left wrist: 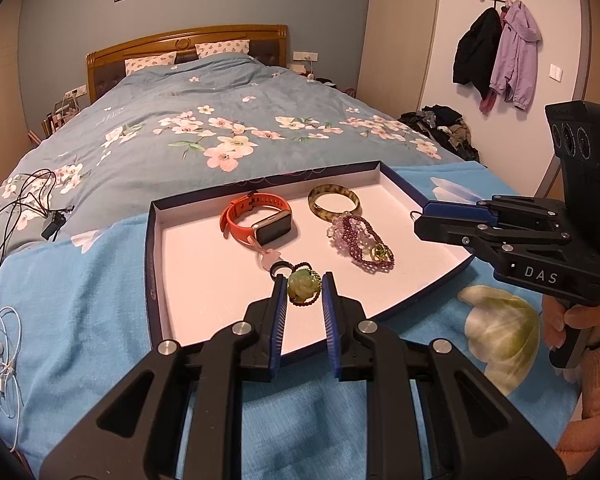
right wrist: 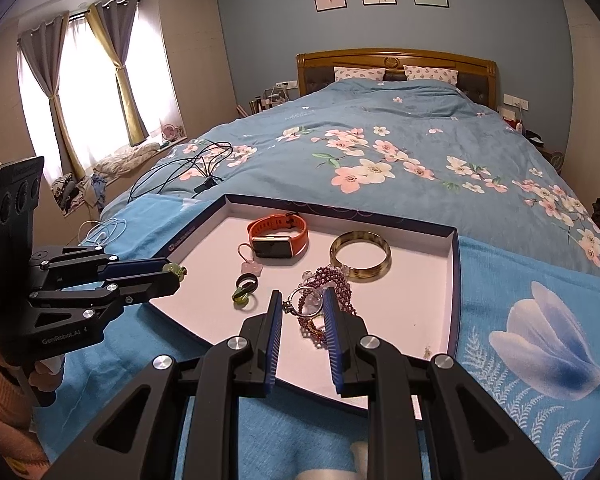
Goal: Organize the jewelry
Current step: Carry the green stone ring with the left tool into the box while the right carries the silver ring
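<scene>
A shallow navy tray [left wrist: 156, 248] with a pale floor lies on the bed. It holds an orange smartwatch [left wrist: 256, 218], a tortoiseshell bangle [left wrist: 334, 201], a purple bead bracelet [left wrist: 360, 242], a pink charm [left wrist: 271, 257] and a black ring [right wrist: 247, 281]. My left gripper [left wrist: 304, 286] is shut on a green carved flower pendant [left wrist: 302, 286] with dark beads, held above the tray's near side. My right gripper [right wrist: 302, 302] is shut on a silver ring [right wrist: 308, 300] just above the purple bracelet [right wrist: 332, 280]. A green bead piece [right wrist: 241, 298] lies by the black ring.
The tray [right wrist: 454, 280] sits on a bright blue floral cloth [left wrist: 80, 300] over the quilted bed. Black cables [left wrist: 24, 200] and white earphones [left wrist: 0, 356] lie to the left. Coats hang on the right wall [left wrist: 496, 52].
</scene>
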